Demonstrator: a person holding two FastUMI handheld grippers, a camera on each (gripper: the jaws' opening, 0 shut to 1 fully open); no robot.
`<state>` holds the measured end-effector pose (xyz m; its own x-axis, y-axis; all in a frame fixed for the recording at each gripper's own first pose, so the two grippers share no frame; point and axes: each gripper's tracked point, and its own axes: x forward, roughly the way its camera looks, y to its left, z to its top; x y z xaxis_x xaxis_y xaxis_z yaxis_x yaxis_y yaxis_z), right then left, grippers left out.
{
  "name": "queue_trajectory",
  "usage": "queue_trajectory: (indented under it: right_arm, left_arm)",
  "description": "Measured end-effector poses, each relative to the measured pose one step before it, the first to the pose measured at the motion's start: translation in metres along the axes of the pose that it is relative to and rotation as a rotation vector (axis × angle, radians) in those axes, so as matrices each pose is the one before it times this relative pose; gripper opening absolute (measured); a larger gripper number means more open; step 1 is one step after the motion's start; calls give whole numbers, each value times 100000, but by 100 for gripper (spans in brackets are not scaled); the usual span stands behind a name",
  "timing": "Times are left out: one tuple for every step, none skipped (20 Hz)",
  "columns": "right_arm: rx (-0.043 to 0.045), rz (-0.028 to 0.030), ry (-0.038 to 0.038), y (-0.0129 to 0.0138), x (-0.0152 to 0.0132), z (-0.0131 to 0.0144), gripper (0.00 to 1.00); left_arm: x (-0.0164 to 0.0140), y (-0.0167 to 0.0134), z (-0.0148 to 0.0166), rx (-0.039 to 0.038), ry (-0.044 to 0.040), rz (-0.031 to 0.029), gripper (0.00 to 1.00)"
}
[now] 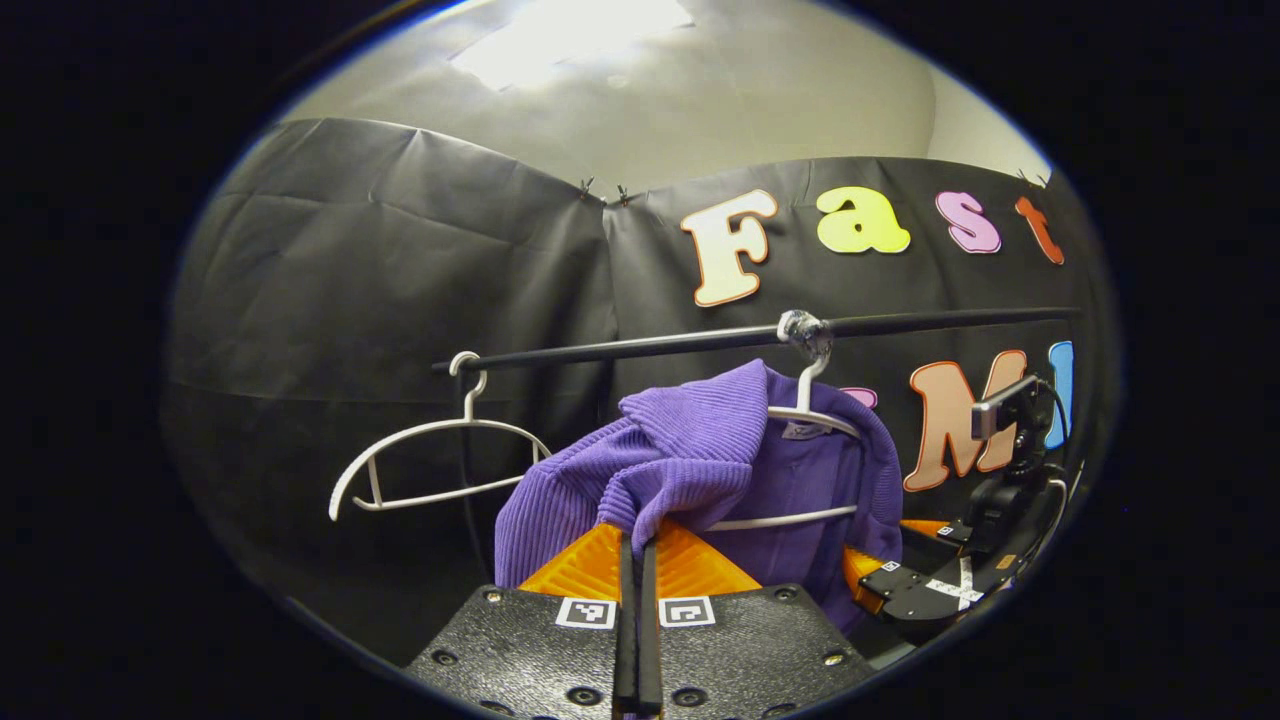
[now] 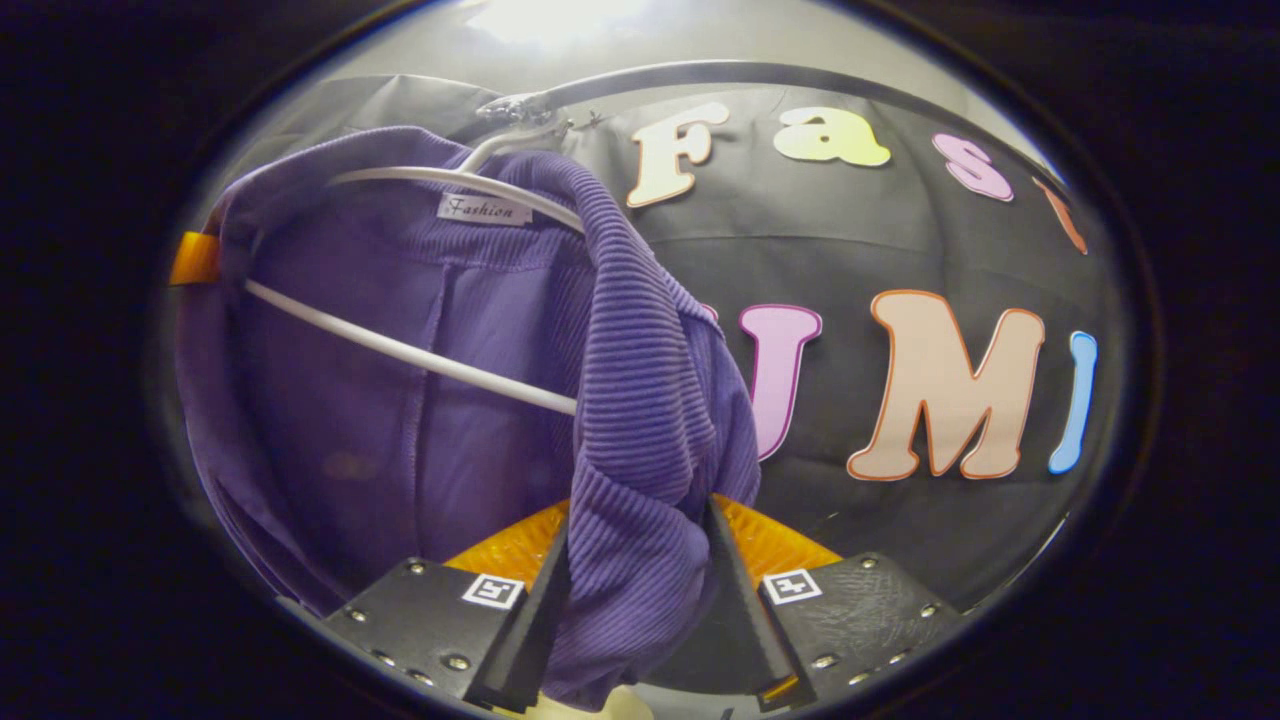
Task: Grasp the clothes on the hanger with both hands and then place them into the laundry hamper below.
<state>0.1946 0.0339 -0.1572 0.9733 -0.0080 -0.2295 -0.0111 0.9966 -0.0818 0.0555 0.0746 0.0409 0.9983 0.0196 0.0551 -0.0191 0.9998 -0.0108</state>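
in the left gripper view the left gripper (image 1: 637, 548) sits at the bottom centre with its jaws clenched tight on a fold of the purple sweater (image 1: 700, 470); the two fingers (image 1: 627, 620) lie almost together with only a thin pinch of knit between them. the sweater hangs in the lower centre of the frame, draped over a white hanger (image 1: 812, 420) whose hook catches the black rail (image 1: 700, 342) that crosses the middle of the frame from left to right. its left shoulder is pulled down and bunched toward the jaws, off the hanger's arm. an empty white hanger (image 1: 430, 460) hangs on the rail at centre left, well apart from the sweater, with open dark space between them and below it. at the lower right edge the right gripper (image 1: 935, 585) shows beside the sweater's hem.

in the right gripper view the right gripper (image 2: 640, 560) is at the bottom centre, its jaws spread wider and grasping a thick ribbed fold of the sweater (image 2: 640, 400) that hangs down between the fingers (image 2: 530, 610); both inner faces touch the cloth. the hanger's lower bar (image 2: 400, 350) runs diagonally across the left half, and the garment covers the left half of the frame up to its edge. right of the fold the frame is open to the booth wall.
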Motion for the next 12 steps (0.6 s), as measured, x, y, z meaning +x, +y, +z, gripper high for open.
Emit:
queue_trajectory:
  right_arm:
    - [159, -601, -355, -236, 123, -92, 60]
    - [590, 288, 360, -187, -11, -142, 47]
    - [118, -303, 728, -14, 46, -92, 34]
    - [-468, 547, 174, -110, 35, -45, 36]
    - [-978, -3087, -544, -721, 0, 170, 36]
    - [-213, -2045, 703, -321, -312, 206, 25]
    - [53, -908, 164, -306, -121, 13, 13]
    - [-94, -852, 6, -72, -32, 224, 13]
    - [-51, -1215, -120, -277, -141, 174, 11]
    - [157, -1289, -236, -397, -95, 270, 13]
    - [350, -1243, -364, -782, -186, 227, 13]
    - [77, -1535, -772, -633, -204, 344, 13]
  left_arm:
    - [-24, 203, 496, 120, -696, 823, 0]
    - [30, 179, 424, -37, -1042, 638, 0]
    - [-4, 176, 425, -11, -615, 735, 1]
    - [9, 336, 249, 96, -409, 1034, 1]
    - [9, 296, 249, 128, -343, 905, 1]
    - [31, 265, 278, 123, -379, 702, 2]
    - [103, 406, 282, 331, -561, 1285, 1]
    - [4, 383, 139, 448, 10, 1186, 1]
    - [49, 434, 195, 796, -311, 1259, 2]
    - [112, 499, 198, 789, -355, 1513, 2]
    - [29, 481, 230, 738, -328, 1085, 2]
    - [19, 511, 153, 367, -102, 1177, 2]
